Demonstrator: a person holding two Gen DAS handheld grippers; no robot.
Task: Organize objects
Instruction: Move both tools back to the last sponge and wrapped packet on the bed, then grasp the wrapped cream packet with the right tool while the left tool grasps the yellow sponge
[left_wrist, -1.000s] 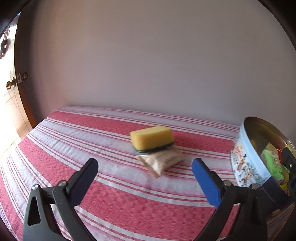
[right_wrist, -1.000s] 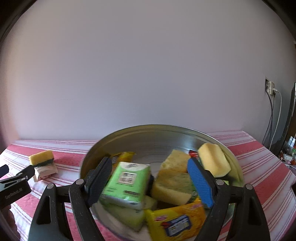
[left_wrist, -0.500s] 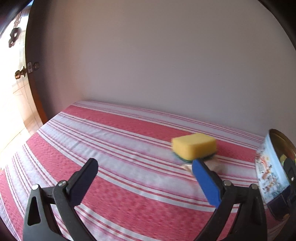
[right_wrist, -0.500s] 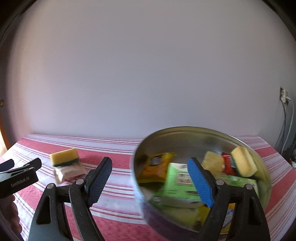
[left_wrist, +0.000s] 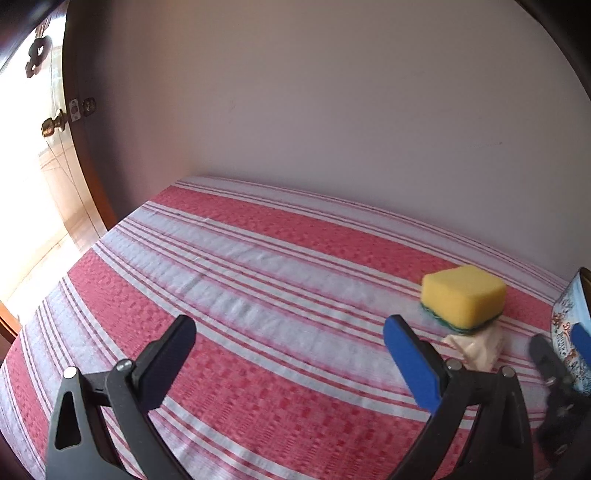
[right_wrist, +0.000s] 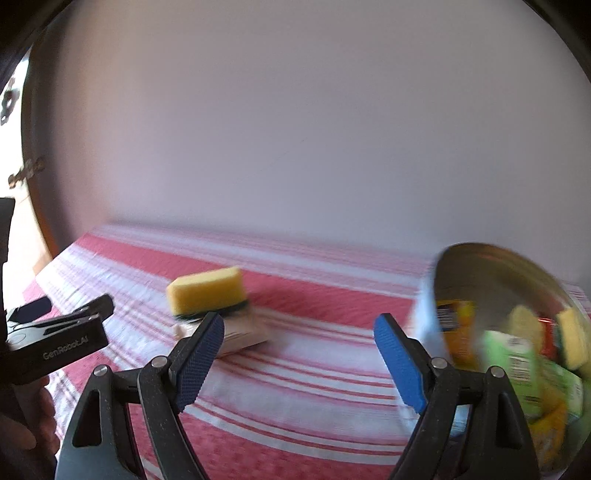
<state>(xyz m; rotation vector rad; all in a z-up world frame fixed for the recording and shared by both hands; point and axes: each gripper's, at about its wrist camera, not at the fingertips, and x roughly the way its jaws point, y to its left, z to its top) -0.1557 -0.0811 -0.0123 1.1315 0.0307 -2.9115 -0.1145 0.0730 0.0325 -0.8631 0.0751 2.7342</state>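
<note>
A yellow sponge with a green scrub base (left_wrist: 463, 295) (right_wrist: 207, 290) lies on top of a beige packet (left_wrist: 476, 345) (right_wrist: 240, 334) on the red-and-white striped cloth (left_wrist: 258, 295). My left gripper (left_wrist: 288, 354) is open and empty, to the left of the sponge. My right gripper (right_wrist: 299, 354) is open and empty, just right of the sponge and packet and left of the round tin (right_wrist: 509, 350). The tin holds several packets and sponges. Its printed side shows in the left wrist view (left_wrist: 569, 332).
A plain wall stands behind the table. A dark wooden door with a brass knob (left_wrist: 51, 125) is at the far left. The left gripper's body (right_wrist: 55, 343) shows at the left edge of the right wrist view.
My right gripper has swung left, out of the tin and over the cloth toward the sponge. My left gripper has turned left, so the sponge now sits at its right.
</note>
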